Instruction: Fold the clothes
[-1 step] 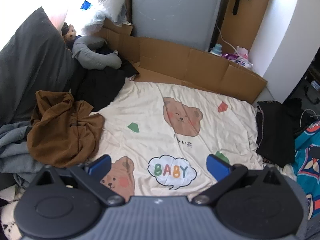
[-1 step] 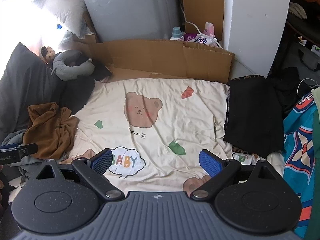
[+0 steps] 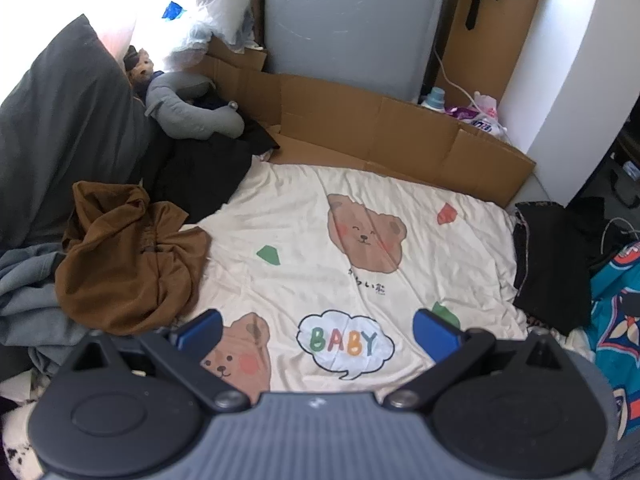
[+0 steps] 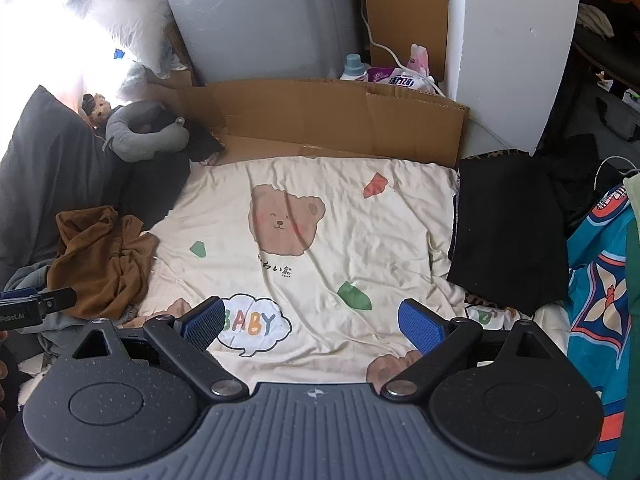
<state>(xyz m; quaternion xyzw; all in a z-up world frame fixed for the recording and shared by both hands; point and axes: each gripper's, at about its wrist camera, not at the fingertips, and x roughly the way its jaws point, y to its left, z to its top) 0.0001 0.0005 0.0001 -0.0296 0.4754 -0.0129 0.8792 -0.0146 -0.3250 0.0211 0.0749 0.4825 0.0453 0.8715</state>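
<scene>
A crumpled brown garment (image 3: 128, 260) lies at the left edge of a cream bear-print sheet (image 3: 320, 240); it also shows in the right wrist view (image 4: 100, 260). A folded black garment (image 4: 508, 232) lies at the sheet's right edge, seen too in the left wrist view (image 3: 552, 264). My left gripper (image 3: 318, 334) is open and empty above the sheet's near edge. My right gripper (image 4: 312, 326) is open and empty over the "BABY" print (image 4: 252, 324). The left gripper's finger tip (image 4: 36, 304) shows at far left.
Grey clothes (image 3: 24, 292) pile at the near left under the brown garment. A dark pillow (image 3: 60, 128) and grey neck pillow (image 3: 188, 112) sit at the back left. Cardboard (image 3: 380, 140) lines the back. A teal patterned cloth (image 4: 600, 300) lies right.
</scene>
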